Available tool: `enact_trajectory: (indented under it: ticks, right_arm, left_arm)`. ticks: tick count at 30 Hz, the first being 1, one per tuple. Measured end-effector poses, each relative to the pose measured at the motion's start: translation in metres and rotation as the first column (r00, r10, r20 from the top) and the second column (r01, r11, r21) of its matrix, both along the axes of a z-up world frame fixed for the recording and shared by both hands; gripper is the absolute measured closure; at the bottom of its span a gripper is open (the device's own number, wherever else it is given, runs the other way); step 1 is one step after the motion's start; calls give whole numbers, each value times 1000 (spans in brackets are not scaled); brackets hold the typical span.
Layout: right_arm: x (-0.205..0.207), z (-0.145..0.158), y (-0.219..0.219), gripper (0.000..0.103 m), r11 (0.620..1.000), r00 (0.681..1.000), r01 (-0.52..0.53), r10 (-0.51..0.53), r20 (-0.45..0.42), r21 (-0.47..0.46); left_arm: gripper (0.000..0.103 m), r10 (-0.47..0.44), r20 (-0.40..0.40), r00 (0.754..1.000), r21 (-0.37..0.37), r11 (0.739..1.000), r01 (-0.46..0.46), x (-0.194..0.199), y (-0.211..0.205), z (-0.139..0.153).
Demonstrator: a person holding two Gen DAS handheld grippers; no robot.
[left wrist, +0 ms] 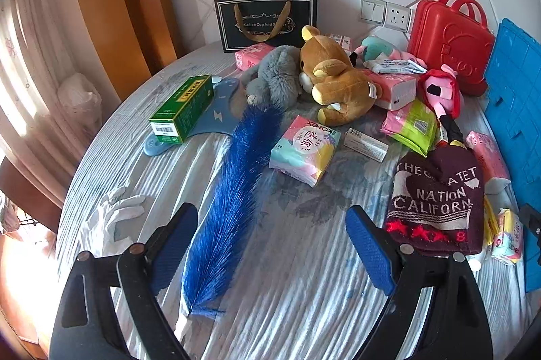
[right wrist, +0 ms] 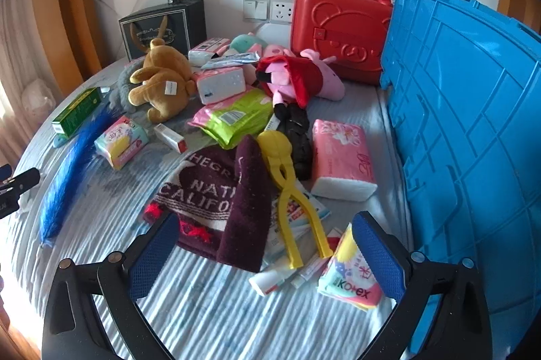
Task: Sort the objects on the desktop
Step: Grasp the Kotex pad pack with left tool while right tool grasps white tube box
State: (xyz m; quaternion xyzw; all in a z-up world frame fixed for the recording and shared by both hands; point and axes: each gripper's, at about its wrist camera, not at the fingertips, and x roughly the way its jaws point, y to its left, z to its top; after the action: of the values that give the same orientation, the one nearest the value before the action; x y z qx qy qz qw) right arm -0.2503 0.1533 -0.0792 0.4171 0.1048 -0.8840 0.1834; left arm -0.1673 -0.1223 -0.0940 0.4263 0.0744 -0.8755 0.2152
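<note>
The carrying surface is a bed [left wrist: 297, 309] with a blue-white striped cover, its head end against a white padded wall.

Blue plastic crate [right wrist: 466, 137]: stands along the bed's right edge, walling off that side. Red carry case [right wrist: 341, 25]: upright at the head end, just beside the crate. Black gift bag [left wrist: 267, 18]: upright at the head end, left of the case.

Between bag and case lies a dense pile: brown plush bear [left wrist: 334, 79] on its side, touching a grey plush toy [left wrist: 277, 76]; pink plush doll [right wrist: 297, 79] in a red dress; white-and-pink tissue pack [right wrist: 221, 84]; green-and-pink packet [right wrist: 236, 118].

Long blue feather duster [left wrist: 226, 208]: runs from the grey toy toward the bed's near edge, lying between the left gripper's fingers in the left wrist view. Maroon knit hat [right wrist: 219, 194]: mid-bed, directly ahead of the right gripper. Pink tissue pack [right wrist: 341, 153]: near the crate. Yellow plastic tongs [right wrist: 290, 187]: touching the hat's right side, lying over small leaflets and tubes. Green box [left wrist: 182, 106]: toward the left edge, on a blue mat. White gloves [left wrist: 115, 221]: near the left edge. Pastel Kotex packs: one [left wrist: 304, 147] mid-bed, one [right wrist: 351, 272] against the right gripper's right finger.

Left gripper [left wrist: 272, 245]: fingers spread wide, holding nothing. Right gripper [right wrist: 267, 253]: fingers spread wide, holding nothing.
</note>
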Motion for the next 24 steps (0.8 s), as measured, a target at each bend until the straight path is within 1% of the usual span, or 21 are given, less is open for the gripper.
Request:
enact_trajectory:
  ticks: [2,5,9,12,14,17,19,23,24]
  right_arm:
    - [-4,0,-11,0,1000,1000,2,-2,7,-6]
    - [-14,-3,-36,0,999,999,-32,33,26,-41]
    - [-34,-15,-74,0,996,997,-72,73,29,-47]
    - [-52,-26,-101,0,991,991,-124,127,46,-59]
    - [-65,-37,-119,0,986,985,-162,164,58,-46]
    - [-84,-58,-141,0,978,973,-209,209,95,-9]
    - [-98,-71,-150,0,972,964,-233,233,127,-10]
    - [-122,-94,-162,0,967,949,-252,255,186,-39]
    - [-127,-100,-165,0,967,946,-250,253,202,-39]
  left_arm:
    - [13,-24,17,1000,13,1000,24,-15,-9,-6]
    - [13,-66,30,997,24,998,65,-38,-18,-17]
    - [13,-103,58,993,26,994,102,-69,-28,-37]
    - [13,-122,84,989,49,992,118,-91,-34,-55]
    - [13,-138,104,985,64,989,131,-106,-36,-67]
    - [13,-154,132,979,65,987,147,-127,-37,-83]
    - [13,-156,147,977,68,987,148,-140,-39,-94]
    - [13,-171,175,970,109,982,153,-160,-44,-115]
    - [12,-167,171,971,70,985,157,-162,-41,-117]
